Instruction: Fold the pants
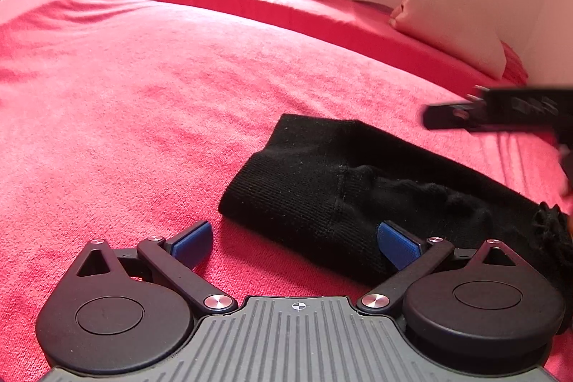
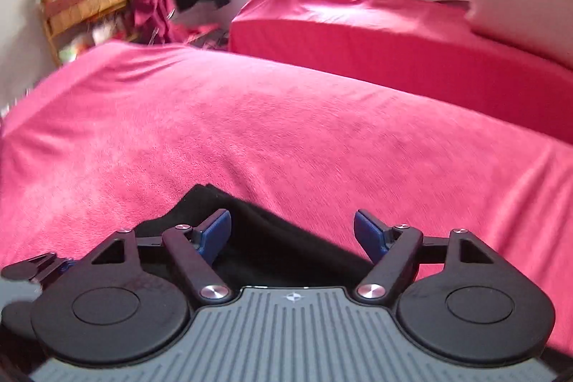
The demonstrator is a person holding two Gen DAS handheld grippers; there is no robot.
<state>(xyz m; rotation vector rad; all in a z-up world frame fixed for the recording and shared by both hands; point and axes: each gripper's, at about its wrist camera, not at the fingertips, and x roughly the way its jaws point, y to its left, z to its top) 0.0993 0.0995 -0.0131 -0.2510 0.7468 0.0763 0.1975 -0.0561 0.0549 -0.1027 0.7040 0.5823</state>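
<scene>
Black pants [image 1: 322, 196] folded on pink bed cover [image 1: 143, 102], lower right of left wrist view, ribbed cuff visible only there. Left gripper [image 1: 297, 242] wide, empty. Right gripper [image 2: 292, 231] wide over pants, gripping nothing.

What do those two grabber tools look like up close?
Both match. The left gripper and right gripper each have a grey ribbed body with a small crosshair mark, two round black discs, black link arms with silver screws, and blue pads on the jaws.
</scene>
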